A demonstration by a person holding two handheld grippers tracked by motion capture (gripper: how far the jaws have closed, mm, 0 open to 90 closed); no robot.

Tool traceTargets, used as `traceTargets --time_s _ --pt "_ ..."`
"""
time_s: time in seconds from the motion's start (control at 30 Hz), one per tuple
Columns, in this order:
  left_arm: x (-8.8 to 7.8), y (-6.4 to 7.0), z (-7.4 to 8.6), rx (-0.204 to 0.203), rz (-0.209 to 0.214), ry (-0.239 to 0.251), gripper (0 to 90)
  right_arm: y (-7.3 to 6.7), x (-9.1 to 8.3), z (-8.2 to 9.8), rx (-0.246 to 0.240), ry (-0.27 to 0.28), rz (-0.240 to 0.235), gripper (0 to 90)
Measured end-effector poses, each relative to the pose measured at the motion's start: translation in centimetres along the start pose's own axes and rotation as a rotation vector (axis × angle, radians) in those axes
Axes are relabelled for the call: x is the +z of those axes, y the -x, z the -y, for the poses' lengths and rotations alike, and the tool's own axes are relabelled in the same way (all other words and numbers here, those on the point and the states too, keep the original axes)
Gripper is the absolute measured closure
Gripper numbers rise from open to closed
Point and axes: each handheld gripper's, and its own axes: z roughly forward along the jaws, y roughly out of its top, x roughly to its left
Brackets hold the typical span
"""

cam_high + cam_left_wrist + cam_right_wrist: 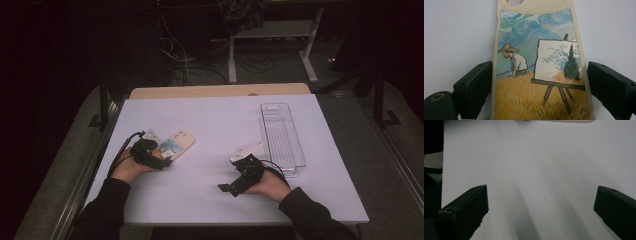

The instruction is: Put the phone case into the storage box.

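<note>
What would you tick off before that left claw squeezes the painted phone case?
1. Phone case sits between the left gripper jaws: ok.
2. Pads pressing on its edges: cannot tell; they look just at or beside the rim.
3. Case lies flat on the white table, picture side up: ok.
4. Right gripper is open, holding nothing, away from the case: ok.
5. Clear tray stands free on the table's right side: ok.

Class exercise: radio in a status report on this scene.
Left tool straddles phone case, pads not pressing. Right tool open over bare table. Nothing in the way.
</note>
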Motion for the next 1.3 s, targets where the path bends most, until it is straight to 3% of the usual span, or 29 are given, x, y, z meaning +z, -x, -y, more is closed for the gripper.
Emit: traceTargets --time_s 0.47,0.67,0.83,0.93,1.07,1.13,1.3 --pt "-0.1 -0.2 0.0 -0.002 0.004 -0.003 10.7 0.0 0.1 0.0 -0.004 -0.010 -0.004 0.0" --pt "-0.2 -0.3 -0.1 0.017 0.003 -0.011 10.9 0.0 0.1 -0.1 0.001 -0.007 -0.006 0.0" --pt "-0.6 -0.2 -0.2 0.001 0.012 0.001 11.0 -0.1 0.0 -0.1 0.005 -0.007 -0.009 0.0" --pt "-0.9 -0.1 -0.4 0.006 0.013 0.000 11.0 0.0 0.0 -0.1 0.005 -0.006 -0.008 0.0" --pt "-1.4 0.0 -0.9 0.044 0.009 -0.003 11.0 0.0 -0.1 -0.2 0.008 -0.003 -0.008 0.0" --pt "-1.5 0.2 -1.0 0.020 0.018 0.012 11.1 0.1 -0.1 -0.2 0.008 -0.001 -0.007 0.0" --pt "-2.0 0.4 -1.5 0.042 0.018 0.019 11.1 0.0 -0.3 -0.2 0.012 0.001 -0.007 0.0"
